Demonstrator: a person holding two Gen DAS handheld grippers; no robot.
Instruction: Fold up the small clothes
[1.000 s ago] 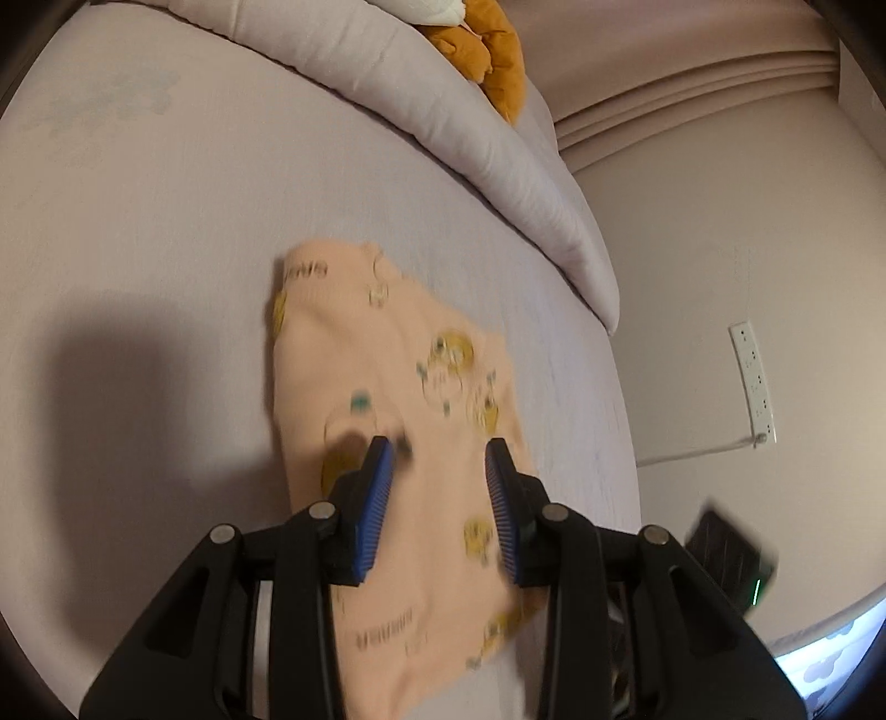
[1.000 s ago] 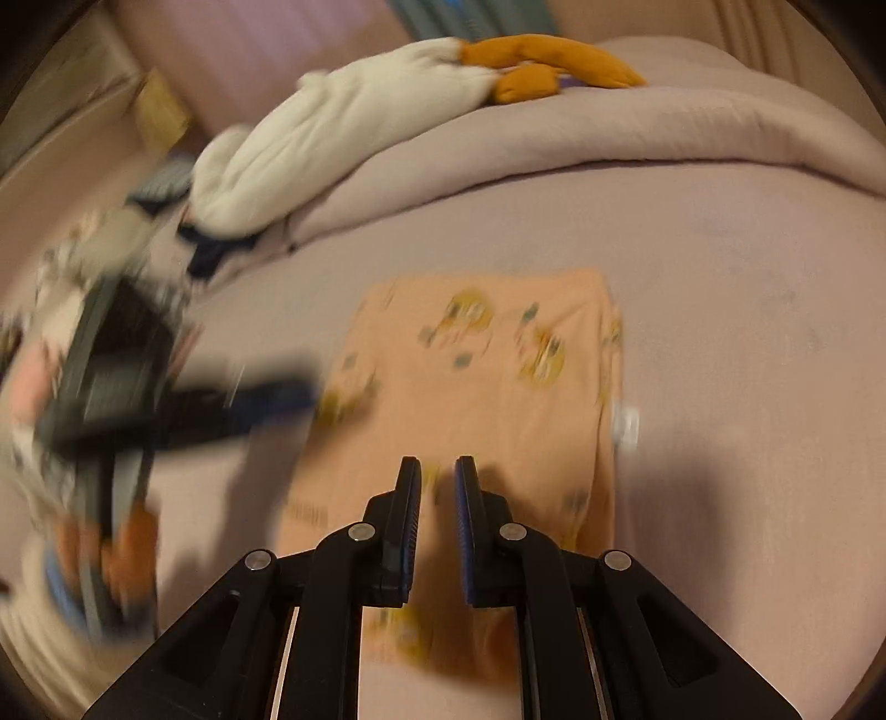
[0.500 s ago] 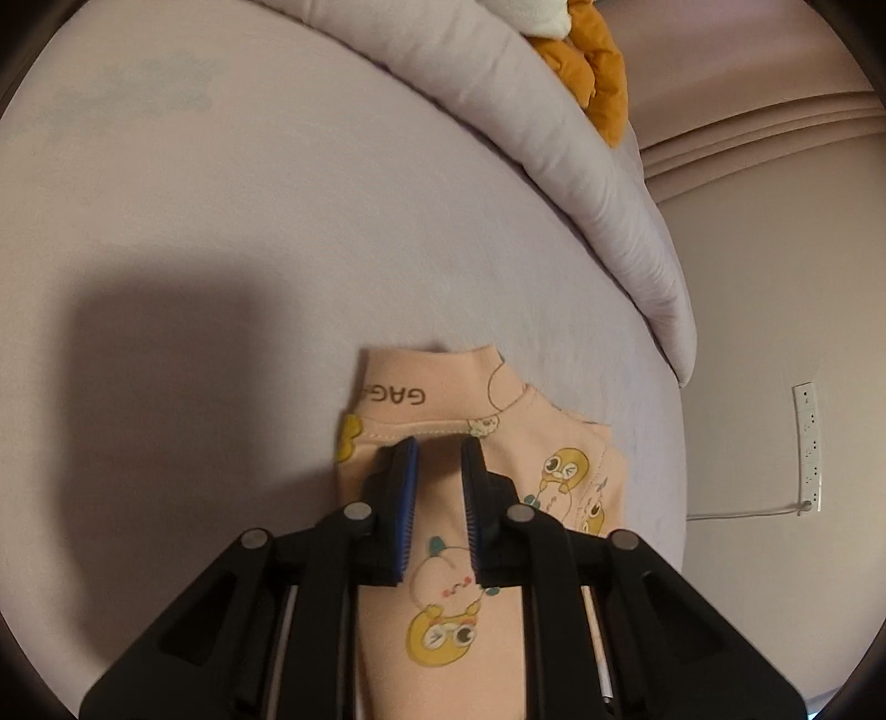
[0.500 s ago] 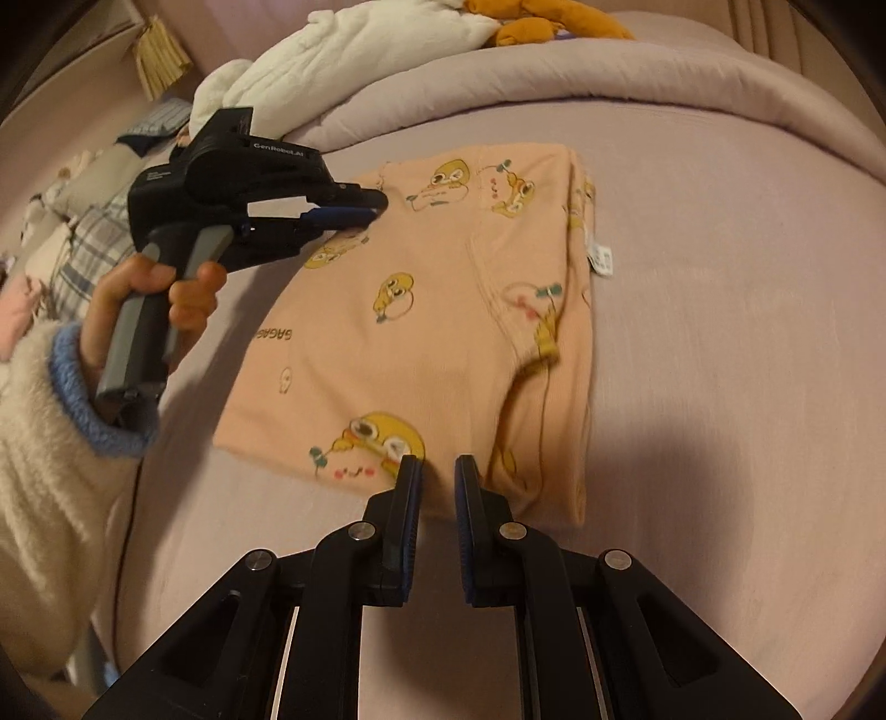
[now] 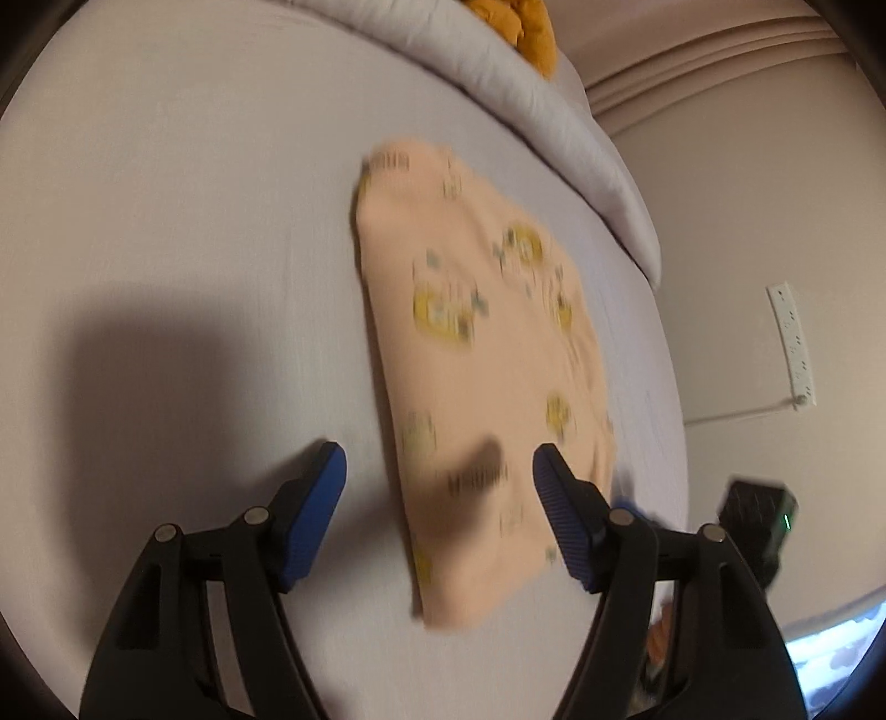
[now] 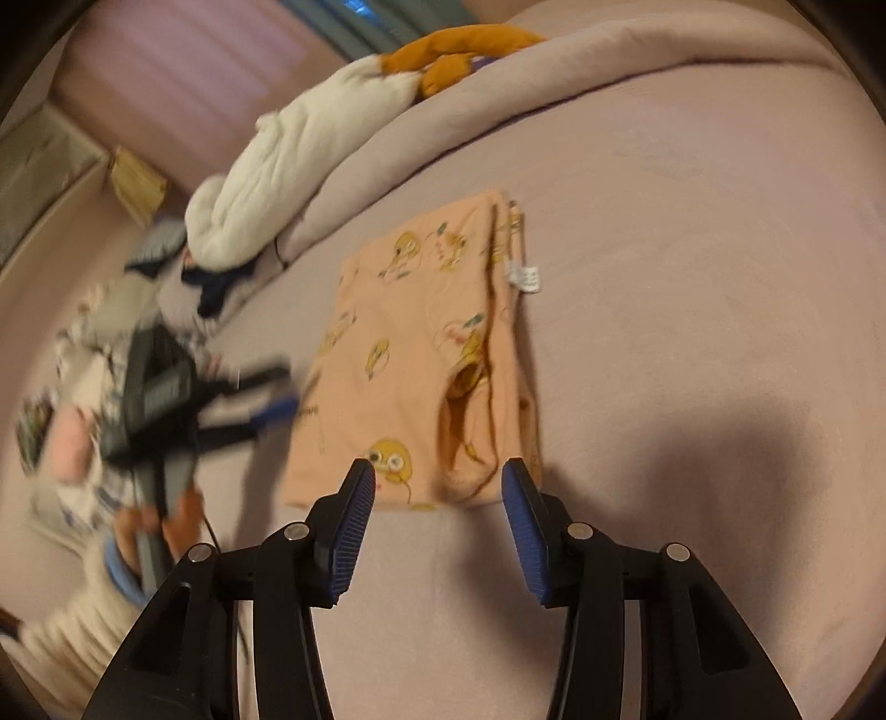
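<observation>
A small peach garment [image 5: 487,365] with yellow cartoon prints lies folded flat on the lilac bed sheet [image 5: 194,194]. In the right wrist view the garment [image 6: 421,354] shows a white label at its right edge. My left gripper [image 5: 440,471] is open and empty, just above the garment's near left edge. It also shows blurred in the right wrist view [image 6: 271,410], left of the garment. My right gripper [image 6: 437,498] is open and empty, at the garment's near edge.
A rolled lilac duvet [image 6: 554,72] runs along the far side of the bed, with a white plush [image 6: 288,183] and an orange plush [image 6: 459,50] on it. A pile of clothes [image 6: 111,310] lies at the left. A wall socket strip [image 5: 792,343] is on the right.
Both grippers have opened from shut and pulled back from the garment. The left one has moved off to the garment's side edge and is blurred by motion.
</observation>
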